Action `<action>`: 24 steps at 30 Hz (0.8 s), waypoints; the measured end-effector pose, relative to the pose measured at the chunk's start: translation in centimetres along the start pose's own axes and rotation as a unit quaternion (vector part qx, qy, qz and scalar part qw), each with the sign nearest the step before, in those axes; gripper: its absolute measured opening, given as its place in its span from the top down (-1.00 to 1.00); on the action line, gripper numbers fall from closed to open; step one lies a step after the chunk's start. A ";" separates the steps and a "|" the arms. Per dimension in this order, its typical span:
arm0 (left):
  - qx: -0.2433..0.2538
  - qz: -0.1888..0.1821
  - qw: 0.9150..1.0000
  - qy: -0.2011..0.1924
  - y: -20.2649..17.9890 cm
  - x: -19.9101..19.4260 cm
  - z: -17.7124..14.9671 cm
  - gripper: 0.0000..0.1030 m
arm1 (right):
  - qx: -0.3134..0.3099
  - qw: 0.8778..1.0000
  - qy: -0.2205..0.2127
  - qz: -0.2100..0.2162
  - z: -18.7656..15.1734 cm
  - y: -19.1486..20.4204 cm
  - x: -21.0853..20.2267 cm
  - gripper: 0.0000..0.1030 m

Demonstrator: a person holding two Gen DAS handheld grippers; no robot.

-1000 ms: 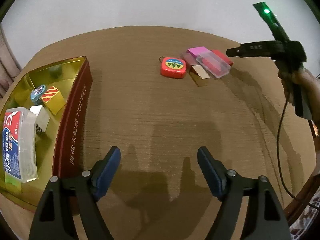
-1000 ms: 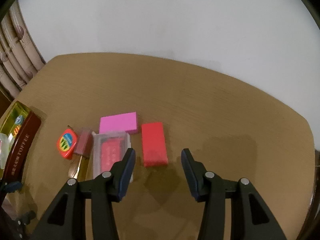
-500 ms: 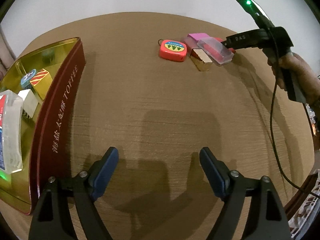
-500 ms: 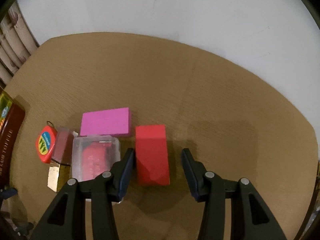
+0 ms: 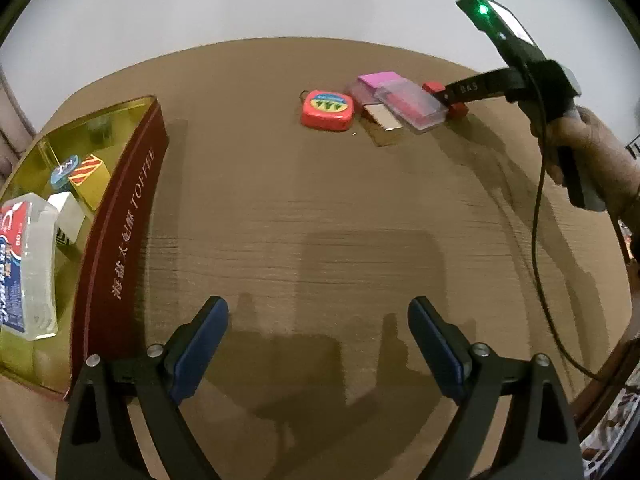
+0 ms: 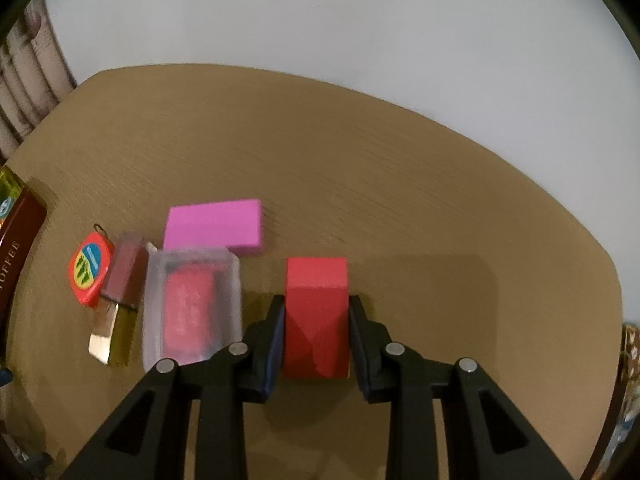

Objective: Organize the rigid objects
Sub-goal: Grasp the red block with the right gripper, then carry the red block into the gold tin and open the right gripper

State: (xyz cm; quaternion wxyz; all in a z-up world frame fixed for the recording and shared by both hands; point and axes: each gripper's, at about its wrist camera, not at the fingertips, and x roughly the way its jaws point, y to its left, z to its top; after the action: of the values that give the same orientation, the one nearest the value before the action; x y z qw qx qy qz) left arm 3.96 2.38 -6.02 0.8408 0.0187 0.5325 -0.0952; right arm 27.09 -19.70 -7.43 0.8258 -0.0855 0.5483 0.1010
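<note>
My right gripper (image 6: pixel 316 316) is shut on a red block (image 6: pixel 316 312), its near end tilted up off the round wooden table (image 6: pixel 360 184). Left of it lie a clear plastic case with a red insert (image 6: pixel 192 312), a pink block (image 6: pixel 214 228), a maroon and gold box (image 6: pixel 120 292) and a red tape measure (image 6: pixel 88 272). In the left wrist view the same cluster sits far right: tape measure (image 5: pixel 327 110), clear case (image 5: pixel 412 109). My left gripper (image 5: pixel 318 344) is open and empty over bare table, beside the gold toffee tin (image 5: pixel 120 248).
The tin holds a clear box with a red-blue label (image 5: pixel 24 264), a white cube (image 5: pixel 68 216), a gold striped cube (image 5: pixel 90 178) and a small blue round item (image 5: pixel 64 169). The right hand and its cable (image 5: pixel 540 240) cross the right side.
My right gripper moved forward around the red block and closed on it, tilting it up. My left gripper stayed open, shifting only slightly beside the tin.
</note>
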 end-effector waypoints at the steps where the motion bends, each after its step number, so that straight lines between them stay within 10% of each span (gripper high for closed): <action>1: 0.001 -0.002 1.000 -0.002 -0.1 -0.4 -0.1 -0.73 | 0.006 1.000 -0.002 0.000 -0.2 -0.3 -0.5 0.43; 10: 0.005 -0.008 1.000 -0.016 0.4 -5.5 -2.5 -0.75 | -0.014 0.995 -0.058 0.076 0.0 4.3 -10.0 0.43; 19: -0.030 0.034 0.999 -0.010 5.9 -10.0 -7.7 -0.83 | -0.073 0.960 -0.051 0.266 0.8 22.3 -14.4 0.43; 24: -0.064 0.045 0.997 -0.019 9.3 -11.5 -9.4 -0.83 | -0.086 0.952 -0.023 0.292 -0.2 31.5 -12.1 0.43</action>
State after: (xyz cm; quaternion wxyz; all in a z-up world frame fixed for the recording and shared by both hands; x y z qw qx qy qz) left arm -7.49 14.39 -0.37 0.8538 -0.0137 0.5199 -0.0234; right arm 14.20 9.74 2.68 0.7623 0.0098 0.5190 0.3866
